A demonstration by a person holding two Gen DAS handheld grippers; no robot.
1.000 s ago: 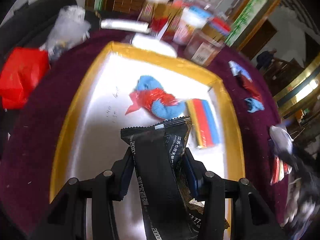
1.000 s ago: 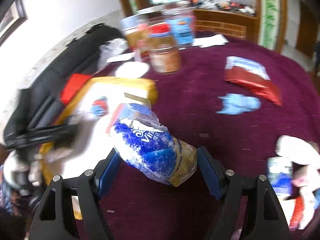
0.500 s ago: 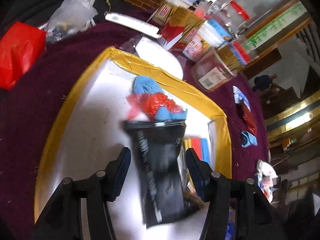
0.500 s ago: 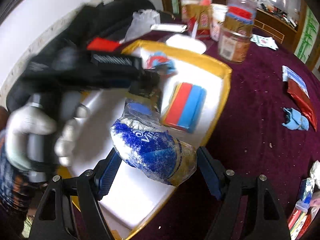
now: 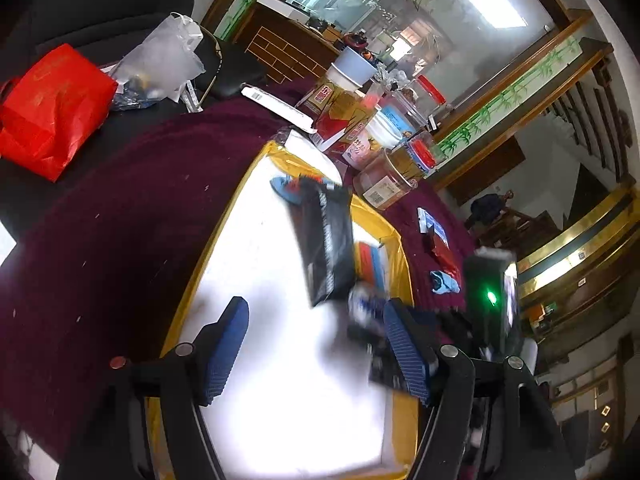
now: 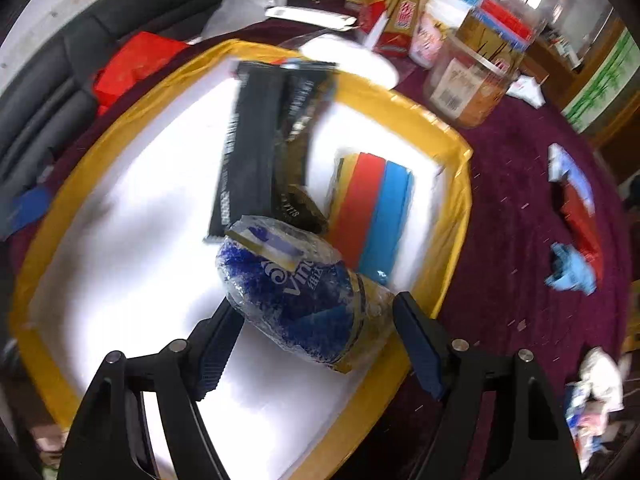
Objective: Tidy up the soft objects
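Currently the left gripper (image 5: 316, 344) has just been opening; its fingers stand spread with nothing between them, and the black snack packet (image 6: 256, 148) lies on the white floor of the yellow-rimmed tray (image 6: 456, 216). Right gripper (image 6: 318, 340) pinches the blue tissue pack (image 6: 304, 296) over the tray, the striped sponge block (image 6: 372, 208) at 1 o'clock from it.

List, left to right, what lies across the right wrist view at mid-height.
Tray's yellow rim → black packet → striped red-and-blue pack → maroon tablecloth → red-and-white packet.
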